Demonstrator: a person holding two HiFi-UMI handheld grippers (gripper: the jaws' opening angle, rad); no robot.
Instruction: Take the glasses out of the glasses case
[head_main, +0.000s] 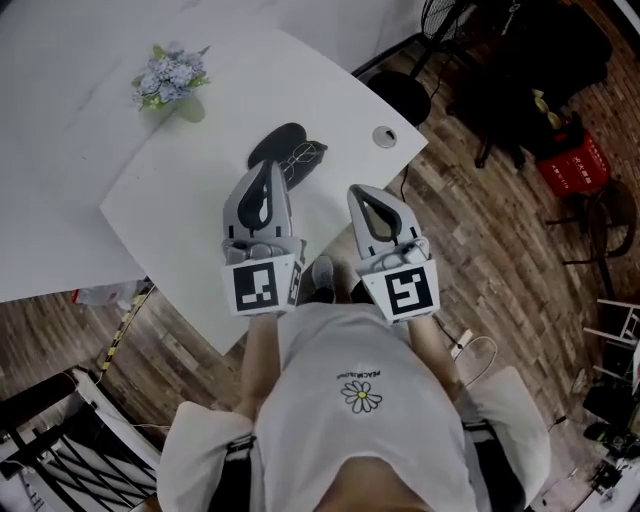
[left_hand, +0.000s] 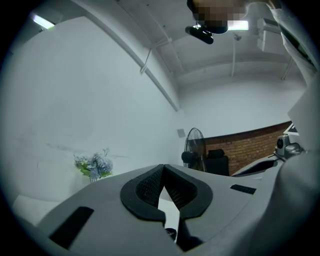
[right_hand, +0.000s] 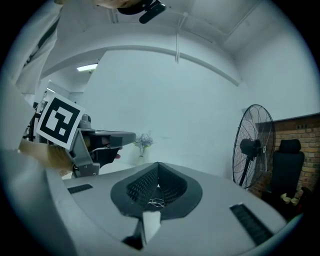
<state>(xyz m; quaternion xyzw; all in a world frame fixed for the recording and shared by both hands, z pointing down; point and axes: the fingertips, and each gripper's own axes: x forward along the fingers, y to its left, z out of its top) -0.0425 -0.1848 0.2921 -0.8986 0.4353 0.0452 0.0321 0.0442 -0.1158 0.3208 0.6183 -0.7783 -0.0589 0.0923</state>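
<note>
- Left gripper view: the left gripper (left_hand: 163, 166) has its grey jaws brought together at the tips. The ribbed black pads leave only a narrow wedge below them, with nothing in it.
- Right gripper view: the right gripper (right_hand: 158, 163) is likewise closed tip to tip and empty. Through the wedge under its tips the thin wire glasses (right_hand: 156, 202) show far off.
- Head view: the two grippers are held side by side near the body, at the near edge of the table (head_main: 180, 210), apart from the glasses.
- The glasses case (head_main: 272, 143), a dark, smooth oval, lies just beyond the left gripper's tips. The glasses rest on its near right part, but I cannot tell whether they sit inside an open half.
- The table is white and smooth, and its edge runs at an angle to a corner on the right.
- A round metal cap (head_main: 385, 137) sits near that corner.
- A bunch of pale flowers (head_main: 170, 78) stands far left, well apart from the case.
- Right of the table the plank floor (head_main: 480, 260) lies open, with a red crate (head_main: 575, 165) further off.
</note>
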